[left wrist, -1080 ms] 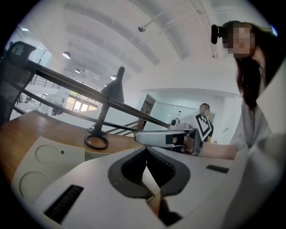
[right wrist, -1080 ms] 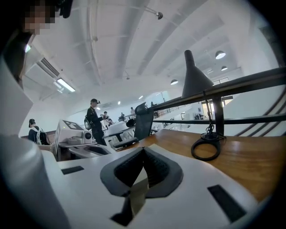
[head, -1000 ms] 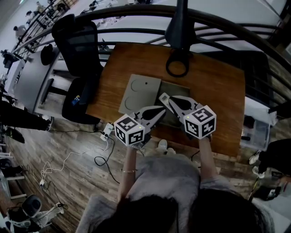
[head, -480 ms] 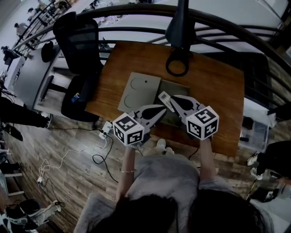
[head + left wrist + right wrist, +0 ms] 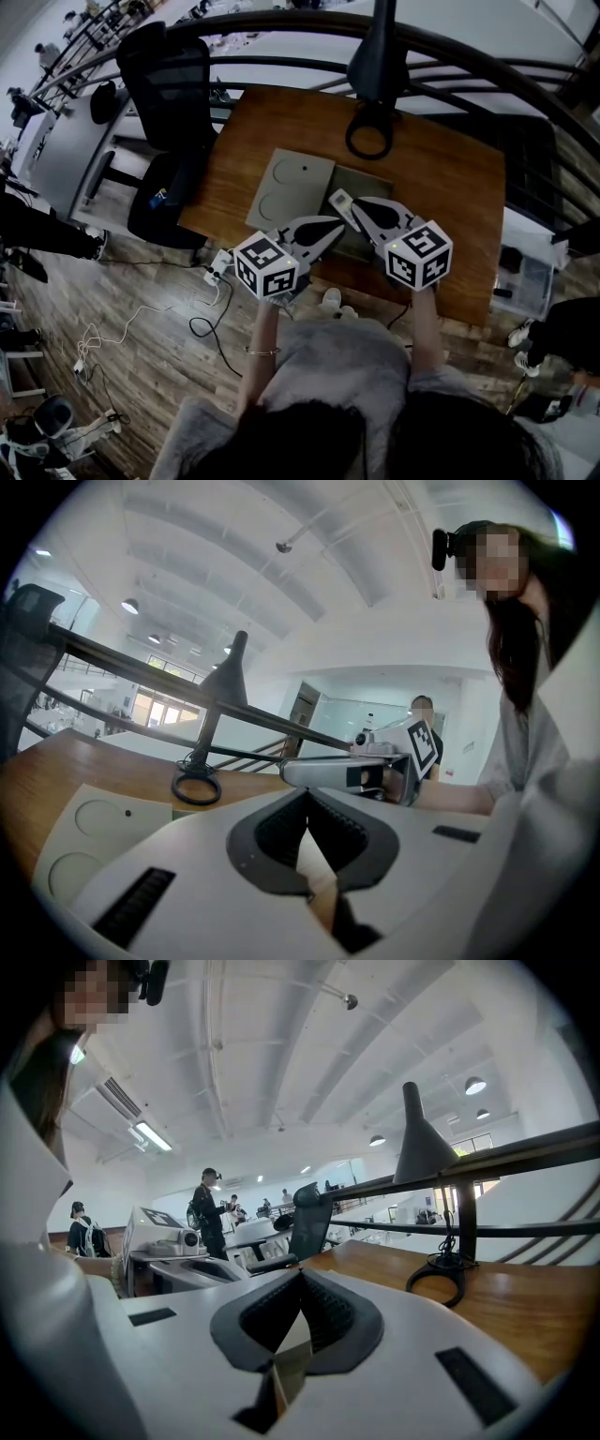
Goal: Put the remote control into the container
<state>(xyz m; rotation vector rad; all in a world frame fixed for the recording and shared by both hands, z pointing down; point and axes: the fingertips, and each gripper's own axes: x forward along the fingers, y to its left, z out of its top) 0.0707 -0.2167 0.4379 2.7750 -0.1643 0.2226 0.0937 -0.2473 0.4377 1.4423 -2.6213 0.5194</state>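
Observation:
On the wooden table (image 5: 441, 178) an olive-grey container (image 5: 367, 179) lies beside its flat grey lid (image 5: 289, 186), which has two round marks. Both grippers hover over the container's near side and hide much of it. My left gripper (image 5: 335, 223) is shut with nothing between its jaws (image 5: 307, 799). My right gripper (image 5: 337, 199) is shut too, its tips meeting with nothing held (image 5: 301, 1274). From the left gripper view the right gripper (image 5: 287, 772) shows side-on, just ahead. I cannot make out a remote control in any view.
A black lamp stand with a ring-shaped base (image 5: 372, 134) stands at the table's far side, with black railings behind it. A black office chair (image 5: 167, 89) is off the table's left edge. Cables lie on the wooden floor (image 5: 141, 328).
Both grippers stay shut and almost where they were; the right one has drifted very slightly to the right.

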